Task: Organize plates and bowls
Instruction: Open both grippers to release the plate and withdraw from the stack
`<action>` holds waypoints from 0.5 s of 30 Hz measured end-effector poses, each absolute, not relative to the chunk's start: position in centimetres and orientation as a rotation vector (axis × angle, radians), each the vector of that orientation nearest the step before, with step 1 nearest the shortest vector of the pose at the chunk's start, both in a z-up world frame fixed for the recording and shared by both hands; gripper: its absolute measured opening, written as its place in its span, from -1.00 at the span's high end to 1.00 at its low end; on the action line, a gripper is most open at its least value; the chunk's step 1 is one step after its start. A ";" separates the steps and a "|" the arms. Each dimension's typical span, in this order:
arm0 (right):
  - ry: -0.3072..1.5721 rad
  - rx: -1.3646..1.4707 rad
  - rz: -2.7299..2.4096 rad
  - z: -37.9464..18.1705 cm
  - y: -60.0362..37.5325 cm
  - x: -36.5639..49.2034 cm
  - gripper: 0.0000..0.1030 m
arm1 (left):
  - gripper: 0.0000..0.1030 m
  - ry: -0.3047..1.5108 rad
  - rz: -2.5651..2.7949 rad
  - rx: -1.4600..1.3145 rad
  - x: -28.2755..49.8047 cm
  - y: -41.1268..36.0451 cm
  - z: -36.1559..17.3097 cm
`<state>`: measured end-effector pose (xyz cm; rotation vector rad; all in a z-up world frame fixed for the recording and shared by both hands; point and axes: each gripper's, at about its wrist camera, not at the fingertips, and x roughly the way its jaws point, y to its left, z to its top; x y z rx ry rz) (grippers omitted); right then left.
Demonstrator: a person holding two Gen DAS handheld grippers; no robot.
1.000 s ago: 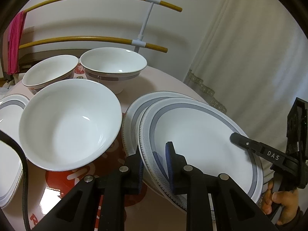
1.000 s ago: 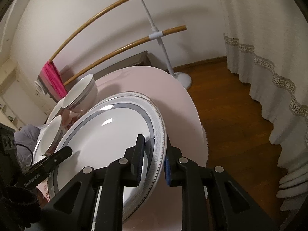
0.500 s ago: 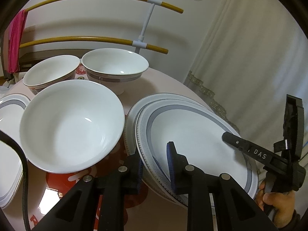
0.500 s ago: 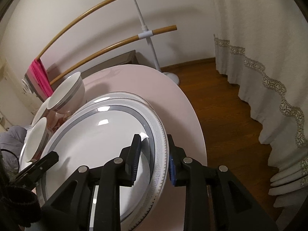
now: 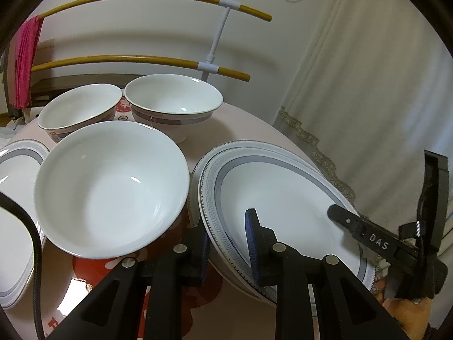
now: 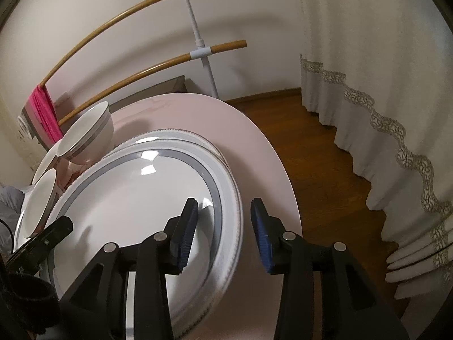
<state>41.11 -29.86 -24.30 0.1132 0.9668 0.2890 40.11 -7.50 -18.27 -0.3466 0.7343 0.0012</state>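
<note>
A grey-banded white plate [image 5: 283,195] lies stacked on a second like plate [image 5: 254,145] on the pink round table [image 5: 249,124]. My left gripper [image 5: 226,243] is open, its jaws either side of the top plate's near rim. My right gripper [image 6: 223,235] is open, its jaws either side of the same plate [image 6: 136,206] at its right rim; it also shows in the left wrist view [image 5: 365,235]. Three white bowls stand left of the stack: a near one [image 5: 110,187] and two behind [image 5: 172,104], [image 5: 79,110].
Another banded plate [image 5: 17,164] lies at the far left. A wooden-railed rack [image 5: 220,28] with a pink cloth [image 5: 25,62] stands behind the table. A lace-edged curtain [image 6: 376,90] hangs on the right over wooden floor [image 6: 317,153]. The table edge [image 6: 283,167] is close to the stack.
The top plate came down flat onto the lower plate. Both grippers opened and let go of its rim; the right one opened wide.
</note>
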 end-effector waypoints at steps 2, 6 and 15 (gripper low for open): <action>0.978 0.135 0.281 -24.2 -30.1 40.6 0.22 | 0.61 0.735 0.002 -0.344 40.1 -7.5 -18.3; 0.999 0.194 0.274 -24.2 -30.7 39.5 0.20 | 0.60 0.737 0.003 -0.334 40.0 -7.6 -18.2; 1.019 0.336 0.362 -25.0 -32.0 39.6 0.46 | 0.58 0.755 0.018 -0.288 39.9 -8.3 -17.8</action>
